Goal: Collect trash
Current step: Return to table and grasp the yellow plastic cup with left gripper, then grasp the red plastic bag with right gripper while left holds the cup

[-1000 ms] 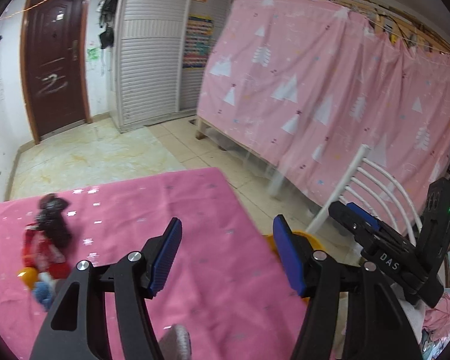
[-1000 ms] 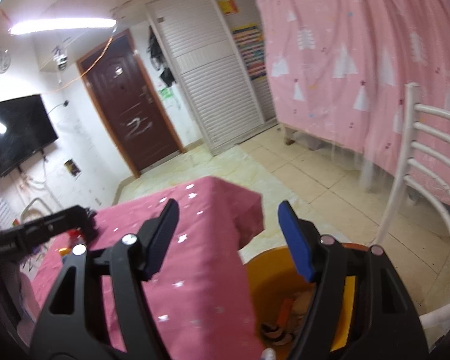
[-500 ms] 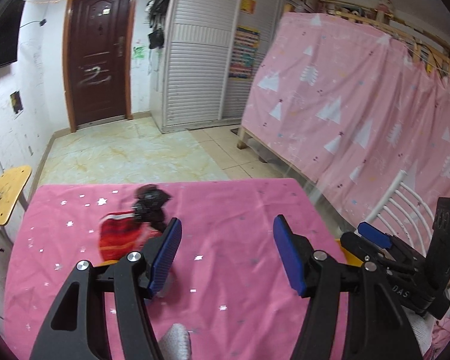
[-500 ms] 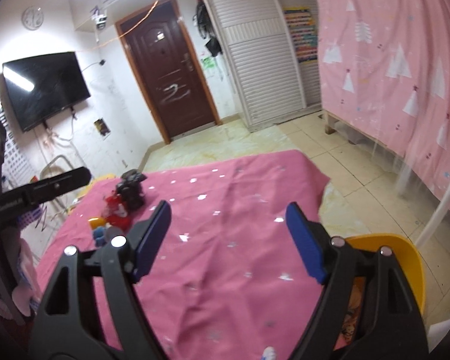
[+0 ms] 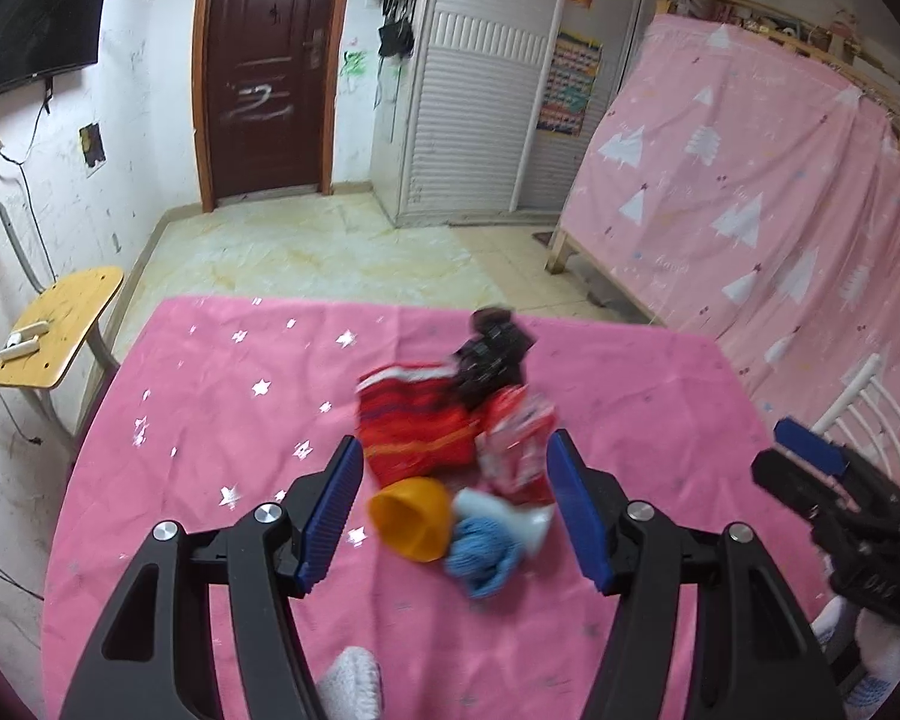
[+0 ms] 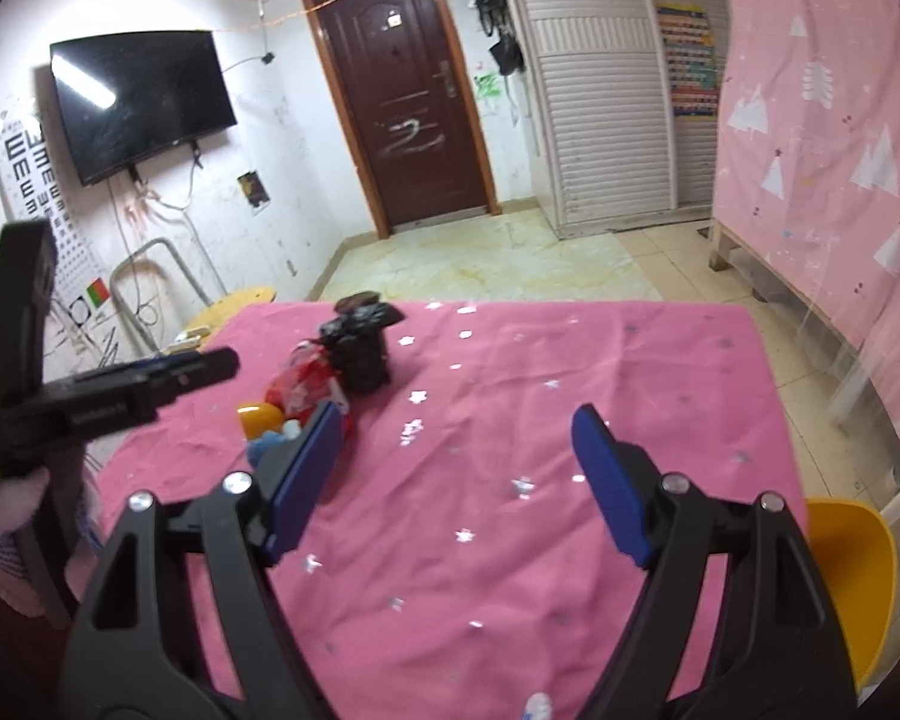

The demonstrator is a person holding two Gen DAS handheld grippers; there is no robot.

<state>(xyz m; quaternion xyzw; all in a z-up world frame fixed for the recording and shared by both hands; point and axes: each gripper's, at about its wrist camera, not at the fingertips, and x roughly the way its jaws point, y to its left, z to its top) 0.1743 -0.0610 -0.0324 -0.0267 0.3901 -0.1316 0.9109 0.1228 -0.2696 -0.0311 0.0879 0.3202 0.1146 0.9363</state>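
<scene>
Both grippers, left gripper (image 5: 453, 501) and right gripper (image 6: 453, 480), are released and empty; the right jaws have just been widening. The trash pile (image 5: 459, 450) is motion-blurred; the yellow bin (image 6: 849, 576) is cropped.

- We cannot tell what the blurred red item (image 5: 417, 429) in the trash heap is; its edges smear in the left wrist view.
- The black crumpled piece (image 5: 491, 360) hides the red item's far corner.
- The blue thing (image 5: 480, 552) is too smeared for us to name.
- In the right wrist view a gripper finger (image 6: 303, 468) covers part of the heap, and we see only a slice of the orange cup (image 6: 260, 417).
- The yellow bin (image 6: 849, 576) is cut by the frame's edge; we cannot see its inside.
</scene>
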